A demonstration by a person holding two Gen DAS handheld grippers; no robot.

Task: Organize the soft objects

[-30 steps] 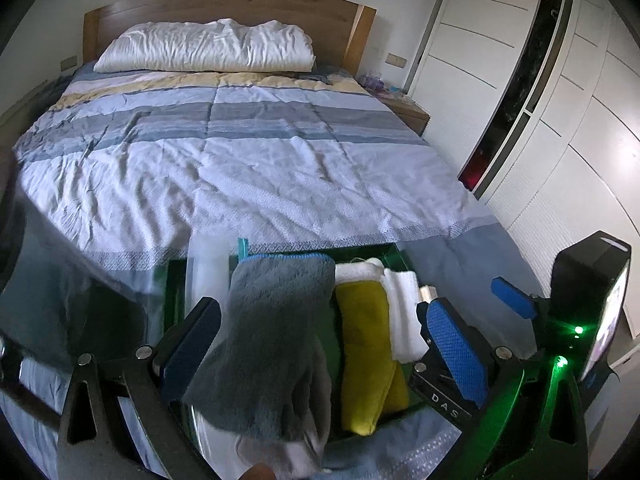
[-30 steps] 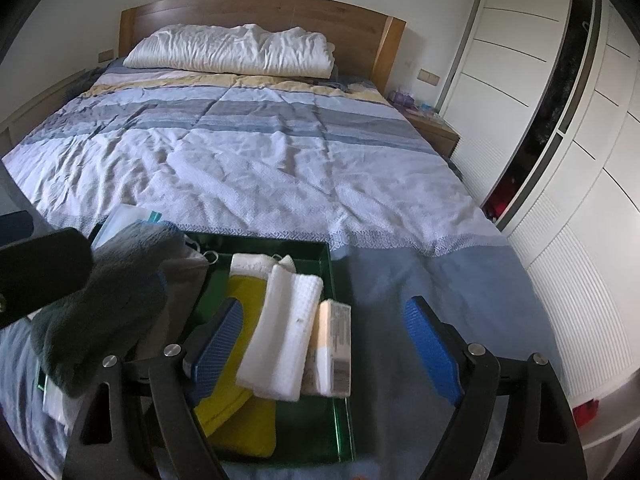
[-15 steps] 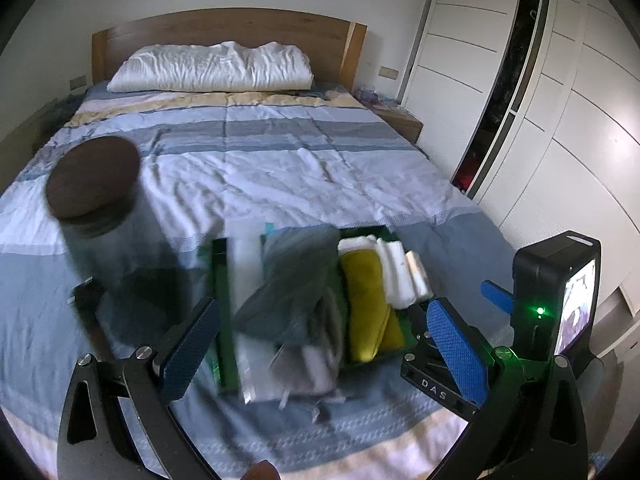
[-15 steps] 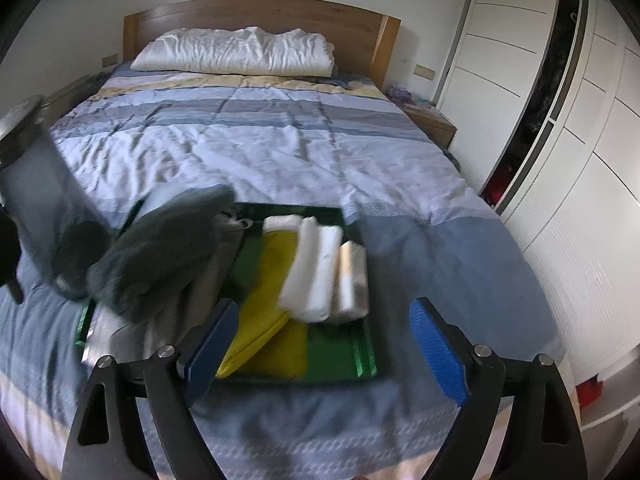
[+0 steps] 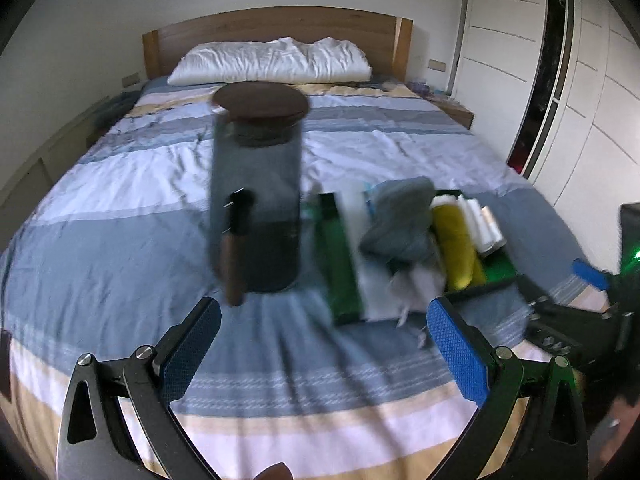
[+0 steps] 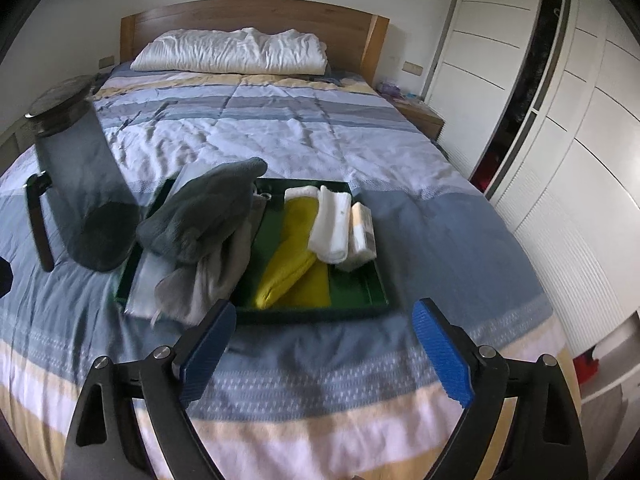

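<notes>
Mostly, the sorting looks done but untidy. A green tray lies on the striped bedspread with a rolled yellow cloth, a rolled white cloth and a small wrapped pack lined up side by side in its right half. On the left, a dark grey towel is heaped loosely over a pale grey cloth that spills past the tray's near rim. Judging by that, 3 items are placed and 2 are left to straighten. A tall dark jar with a brown lid stands just beside the tray's left edge. The left gripper is spread wide with nothing between its pads. The right gripper has just been opening and is equally empty.
</notes>
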